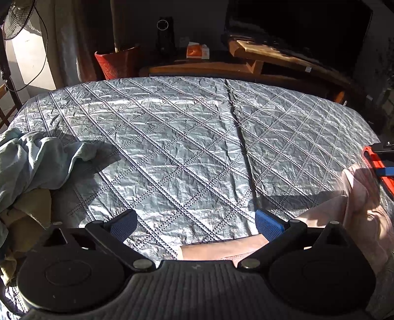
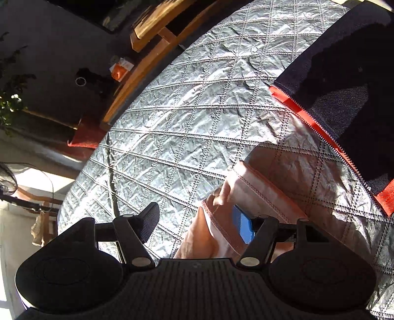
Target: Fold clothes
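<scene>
1. A silver-grey quilted cover (image 1: 187, 137) is spreading across almost the whole surface, sunlight glancing off its crinkles and diamond stitching, with a dark crease running from its far edge toward the near side.
2. A dark denim piece with an orange zipper band (image 2: 344, 98) is lying along the cover's right side, clear in the right wrist view and just peeking in at the edge of the left one.
3. A heap of waiting clothes is sitting on the cover's left edge: a pale green garment (image 1: 37, 162) draped over a mustard-yellow one (image 1: 29, 216).
4. The pink garment (image 2: 258, 192), the piece in play, is lying on the near right part of the cover beside the denim, its stitched hems showing in layers; in the left wrist view it is reaching under the near edge of the frame.
5. The left gripper (image 1: 197, 225) is hovering over the cover with its fingers standing wide apart; the blue right pad is sitting just over the pink cloth, and nothing is pinched.
6. The right gripper (image 2: 197, 225) is tilted over the pink garment, fingers spread well apart; a fold of pink is overlapping the blue pad, yet the pads are not pressing on it.
7. Behind, a red pot (image 1: 118, 61), a wooden bench (image 1: 258, 54) and a standing fan (image 1: 17, 19) are sitting in shadow.
</scene>
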`<state>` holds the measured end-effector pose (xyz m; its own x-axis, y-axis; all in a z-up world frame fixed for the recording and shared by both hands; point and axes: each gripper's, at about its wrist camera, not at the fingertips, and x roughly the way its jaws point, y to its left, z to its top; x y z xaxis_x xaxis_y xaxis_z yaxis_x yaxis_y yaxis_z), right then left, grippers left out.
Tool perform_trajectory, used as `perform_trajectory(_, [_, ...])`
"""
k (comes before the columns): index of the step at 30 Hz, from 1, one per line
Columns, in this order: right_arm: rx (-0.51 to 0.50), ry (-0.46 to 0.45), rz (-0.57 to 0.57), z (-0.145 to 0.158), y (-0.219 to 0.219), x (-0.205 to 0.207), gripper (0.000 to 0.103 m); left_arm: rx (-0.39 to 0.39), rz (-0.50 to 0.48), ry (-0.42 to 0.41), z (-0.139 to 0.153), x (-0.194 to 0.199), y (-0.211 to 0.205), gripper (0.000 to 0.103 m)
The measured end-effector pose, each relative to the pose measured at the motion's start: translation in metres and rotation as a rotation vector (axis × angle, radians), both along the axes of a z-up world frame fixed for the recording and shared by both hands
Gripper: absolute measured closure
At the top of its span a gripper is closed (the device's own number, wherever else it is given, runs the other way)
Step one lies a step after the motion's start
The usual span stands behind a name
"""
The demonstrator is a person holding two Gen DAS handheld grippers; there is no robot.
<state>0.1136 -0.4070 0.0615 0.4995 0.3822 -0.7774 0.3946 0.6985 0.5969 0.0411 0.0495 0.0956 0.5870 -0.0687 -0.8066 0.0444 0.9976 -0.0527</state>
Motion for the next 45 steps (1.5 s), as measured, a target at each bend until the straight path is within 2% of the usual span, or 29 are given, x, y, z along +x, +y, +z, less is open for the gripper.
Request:
perform_trajectory(4, [-0.163,0.023,0.057,-0.012,0.012,0.017,0.031,0.004,-0.011,0.004,-0.001,0.001,-0.004,0.001])
perform_trajectory(9, [-0.516,0.009,0.24,-0.008,0.031,0.045,0.031,0.0,-0.011,0.008,-0.002,0.001,-0.003,0.001])
perform_trajectory(11, [-0.604,0.009,0.293,-0.004,0.034,0.049,0.033,0.001,-0.011,0.011,-0.002,0.001,-0.003,0.001])
perform_trajectory(14, [-0.584,0.041,0.424,-0.006,0.037,0.051,0.036,-0.001,-0.015,0.013,-0.002,0.001,-0.004,0.001])
perform_trajectory(17, [-0.597,0.058,0.58,-0.014,0.045,0.053,0.035,-0.002,-0.022,0.012,-0.002,0.001,-0.006,0.001])
perform_trajectory(19, [-0.631,0.067,0.676,-0.024,0.05,0.056,0.031,0.0,-0.029,0.013,-0.002,0.0,-0.008,0.001])
perform_trajectory(21, [-0.656,0.059,0.776,-0.033,0.054,0.058,0.017,0.005,-0.033,0.016,-0.003,0.001,-0.009,0.001])
perform_trajectory(25, [-0.708,-0.047,0.88,-0.036,0.051,0.057,0.008,0.008,-0.029,0.023,-0.005,0.002,-0.009,0.001])
perform_trajectory(28, [-0.657,-0.063,0.863,-0.038,0.04,0.057,0.008,0.009,-0.033,0.023,-0.005,0.001,-0.01,0.001])
perform_trajectory(29, [-0.636,-0.07,0.862,-0.038,0.037,0.056,0.012,0.011,-0.036,0.024,-0.005,0.001,-0.011,0.001])
perform_trajectory(31, [-0.636,-0.097,0.868,-0.032,0.036,0.054,0.027,0.015,-0.043,0.029,-0.007,0.001,-0.013,0.001])
perform_trajectory(32, [-0.642,-0.112,0.874,-0.027,0.035,0.053,0.062,0.017,-0.046,0.032,-0.008,0.001,-0.014,0.001])
perform_trajectory(33, [-0.648,-0.127,0.879,-0.022,0.035,0.052,0.078,0.019,-0.05,0.033,-0.009,0.001,-0.015,0.001])
perform_trajectory(35, [-0.762,-0.165,0.938,-0.014,0.044,0.043,0.079,0.026,-0.057,0.034,-0.01,0.001,-0.017,0.001])
perform_trajectory(39, [-0.887,-0.32,0.973,0.012,0.06,0.008,0.08,0.034,-0.055,0.043,-0.014,0.001,-0.018,0.001])
perform_trajectory(45, [-1.182,-0.653,1.036,0.04,0.076,-0.088,0.08,0.038,-0.057,0.043,-0.015,-0.001,-0.017,0.001])
